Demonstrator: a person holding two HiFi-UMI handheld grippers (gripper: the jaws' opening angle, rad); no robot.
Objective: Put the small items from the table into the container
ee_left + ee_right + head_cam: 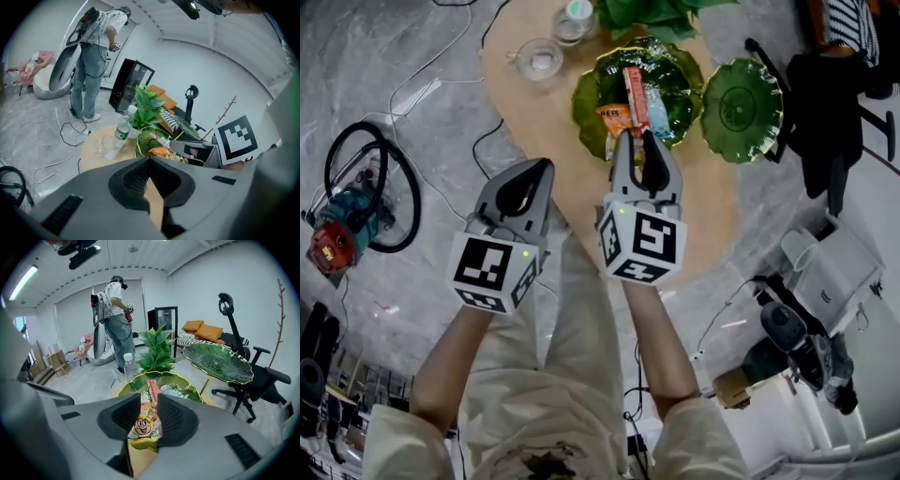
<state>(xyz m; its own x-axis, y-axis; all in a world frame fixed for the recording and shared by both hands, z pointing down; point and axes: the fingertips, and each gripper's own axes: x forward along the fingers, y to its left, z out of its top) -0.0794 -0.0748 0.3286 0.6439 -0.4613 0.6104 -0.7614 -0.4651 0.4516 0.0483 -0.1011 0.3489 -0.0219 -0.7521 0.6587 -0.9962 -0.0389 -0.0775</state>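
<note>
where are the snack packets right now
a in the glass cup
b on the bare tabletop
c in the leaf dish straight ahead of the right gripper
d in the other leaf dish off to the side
c: the snack packets lie inside the leaf dish, while the other leaf dish and the glass cup hold none.

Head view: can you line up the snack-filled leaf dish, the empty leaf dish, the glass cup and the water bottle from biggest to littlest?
1. snack-filled leaf dish
2. empty leaf dish
3. glass cup
4. water bottle, though unsure: it is seen from above, nearly matching the cup.
</note>
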